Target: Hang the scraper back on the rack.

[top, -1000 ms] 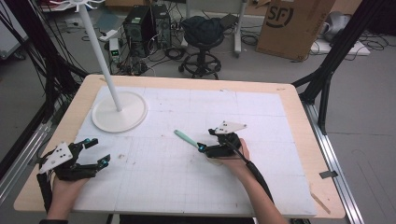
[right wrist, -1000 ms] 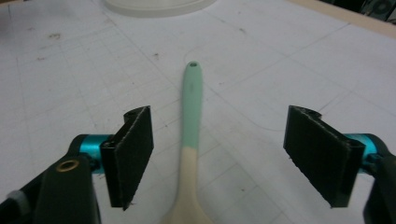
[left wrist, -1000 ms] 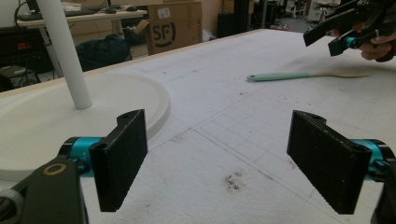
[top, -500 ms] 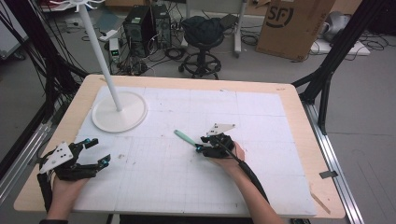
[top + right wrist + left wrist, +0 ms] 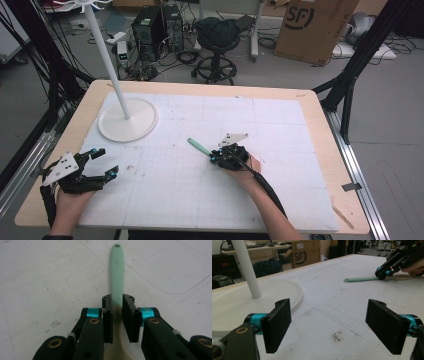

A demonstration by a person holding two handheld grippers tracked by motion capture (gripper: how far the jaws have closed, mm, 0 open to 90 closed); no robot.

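Since the earlier frame, the right gripper [image 5: 117, 315] has closed on the mint-green plastic spatula handle [image 5: 117, 272]; the left gripper [image 5: 337, 322] rests wide apart, empty.

Matt white gridded mat [image 5: 200, 200], faintly scuffed and speckled with dark specks just ahead of the left gripper [image 5: 334, 326], over a pale wood table [image 5: 320, 107] edge. Ribbed, matt black pads [image 5: 277, 322] on anodised-looking glossy blue metal collars, brass-toned rivets in smooth black plastic arms. Between the jaws of the right gripper [image 5: 117, 315], a smooth mint-green spatula [image 5: 117, 270] handle of matt, silicone-like look, paling to cream near the camera. Beyond the left gripper, a smooth white stand [image 5: 249, 293], slightly satin, plastic or painted.
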